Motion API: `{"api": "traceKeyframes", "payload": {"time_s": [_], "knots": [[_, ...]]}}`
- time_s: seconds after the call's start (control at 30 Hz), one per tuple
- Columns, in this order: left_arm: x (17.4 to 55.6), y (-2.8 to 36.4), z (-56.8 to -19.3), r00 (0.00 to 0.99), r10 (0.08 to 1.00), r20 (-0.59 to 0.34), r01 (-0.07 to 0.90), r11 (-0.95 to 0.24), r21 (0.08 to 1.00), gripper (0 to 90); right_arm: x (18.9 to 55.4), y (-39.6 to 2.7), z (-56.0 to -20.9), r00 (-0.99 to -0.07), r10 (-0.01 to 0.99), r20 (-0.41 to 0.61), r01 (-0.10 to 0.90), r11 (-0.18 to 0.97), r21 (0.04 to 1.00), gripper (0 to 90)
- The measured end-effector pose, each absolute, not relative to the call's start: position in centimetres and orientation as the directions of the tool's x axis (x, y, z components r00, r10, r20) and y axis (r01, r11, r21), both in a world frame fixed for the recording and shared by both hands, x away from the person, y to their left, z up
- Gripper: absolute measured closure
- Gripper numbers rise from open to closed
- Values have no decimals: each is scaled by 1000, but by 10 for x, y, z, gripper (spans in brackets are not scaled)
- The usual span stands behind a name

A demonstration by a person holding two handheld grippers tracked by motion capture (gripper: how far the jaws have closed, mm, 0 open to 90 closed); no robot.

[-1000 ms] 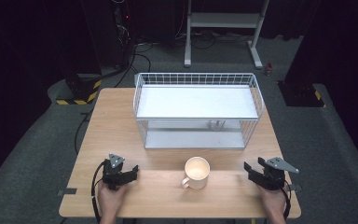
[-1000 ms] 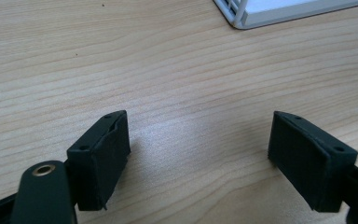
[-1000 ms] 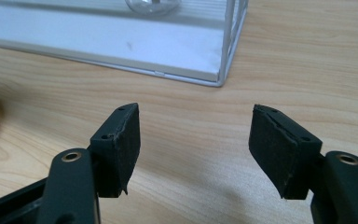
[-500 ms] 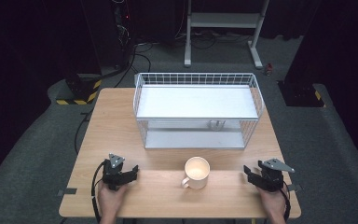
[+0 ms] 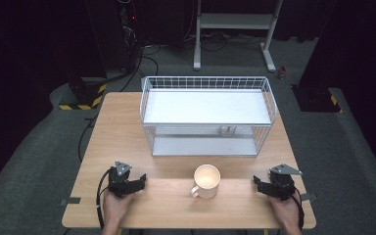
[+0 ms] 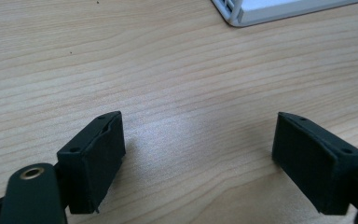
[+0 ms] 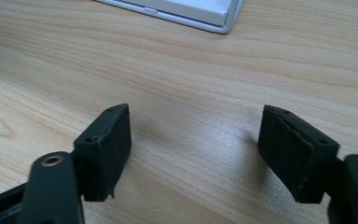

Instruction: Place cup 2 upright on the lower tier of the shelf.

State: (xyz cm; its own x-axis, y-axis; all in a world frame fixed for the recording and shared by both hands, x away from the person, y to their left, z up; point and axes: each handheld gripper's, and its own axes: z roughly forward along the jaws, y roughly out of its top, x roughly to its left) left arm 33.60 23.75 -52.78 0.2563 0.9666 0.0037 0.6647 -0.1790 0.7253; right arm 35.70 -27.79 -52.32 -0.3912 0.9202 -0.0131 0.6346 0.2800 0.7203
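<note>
We see a cream mug [image 5: 207, 180] standing on the tabletop [image 5: 127, 132] between our hands. Our left claw [image 5: 138, 180] and right claw [image 5: 257, 185] have just been opening, jaws apart, nothing between them.

Wire rack [image 6: 279, 9] — cropped to one corner by the frame's top edge.
</note>
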Motion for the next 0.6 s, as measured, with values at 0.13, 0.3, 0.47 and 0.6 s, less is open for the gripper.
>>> {"api": "traceKeyframes", "payload": {"time_s": [0.13,0.3,0.47,0.6], "knots": [[335,237,-525,283,959,-28,678,-179,713,154,357,-278,-523,-389,921,-13,636,279,719,240],[330,233,-522,325,943,-76,666,-172,726,141,358,-278,-523,-388,922,-18,635,281,720,238],[322,220,-517,395,915,-86,637,-205,743,114,358,-278,-523,-388,921,-17,635,281,719,238],[320,211,-517,432,897,-92,627,-225,745,94,358,-278,-523,-388,922,-17,636,280,719,238]]}}
